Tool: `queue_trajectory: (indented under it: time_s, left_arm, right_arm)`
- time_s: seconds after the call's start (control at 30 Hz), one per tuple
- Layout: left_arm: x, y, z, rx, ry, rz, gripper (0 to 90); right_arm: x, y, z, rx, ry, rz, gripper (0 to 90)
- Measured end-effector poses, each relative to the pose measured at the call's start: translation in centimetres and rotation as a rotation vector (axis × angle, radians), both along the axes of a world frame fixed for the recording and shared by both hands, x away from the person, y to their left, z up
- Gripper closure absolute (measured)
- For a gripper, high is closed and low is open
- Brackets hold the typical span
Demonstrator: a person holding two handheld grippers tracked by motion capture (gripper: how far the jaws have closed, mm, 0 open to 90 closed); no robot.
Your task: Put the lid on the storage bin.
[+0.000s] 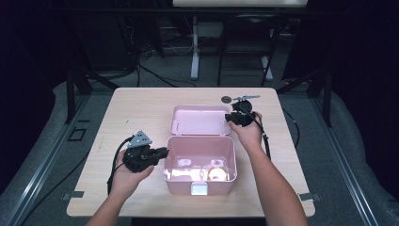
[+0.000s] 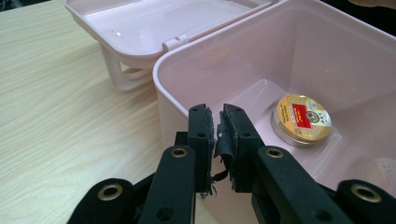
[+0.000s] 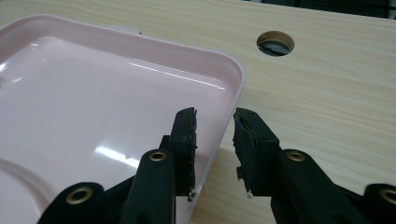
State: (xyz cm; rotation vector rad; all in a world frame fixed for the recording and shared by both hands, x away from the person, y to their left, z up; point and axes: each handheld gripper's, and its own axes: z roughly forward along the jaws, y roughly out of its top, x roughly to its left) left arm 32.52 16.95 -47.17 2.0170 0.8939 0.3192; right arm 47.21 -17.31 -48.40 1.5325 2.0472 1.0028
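Writing on round gold tin (image 2: 301, 119) unreadable; open pink plastic box (image 1: 199, 159), lid (image 1: 200, 120) far; left gripper (image 2: 217, 122) jaws nearly closed, right gripper (image 3: 214, 122) jaws narrowly apart astride lid rim

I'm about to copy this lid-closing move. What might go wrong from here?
The right gripper straddles the lid rim, jaws open; a shallow bite may slip as it swings. The left gripper, shut, sits at the box wall and might get pinched or nudge it.
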Motion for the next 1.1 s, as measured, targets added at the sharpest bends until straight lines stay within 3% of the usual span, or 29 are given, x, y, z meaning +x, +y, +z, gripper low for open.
queue_trajectory:
  time_s: [0.33, 0.73, 0.8, 1.1]
  left_arm:
    - [-0.1, 0.0, 0.1, 0.002, -0.007, -0.002, 83.5]
    - [0.0, 0.1, 0.1, -0.006, 0.004, -0.004, 83.5]
    - [-0.1, 0.0, 0.1, -0.005, 0.001, -0.002, 83.5]
    - [-0.1, 0.0, 0.0, -0.007, 0.002, -0.001, 83.5]
  right_arm:
    - [1.2, 0.3, -0.9, 0.000, 0.041, -0.063, 72.1]
    - [1.2, 0.9, -0.6, -0.004, 0.071, -0.097, 78.8]
    - [1.2, 0.9, -0.3, 0.020, 0.092, -0.121, 80.6]
    - [1.1, 1.3, 0.4, -0.005, 0.076, -0.129, 82.5]
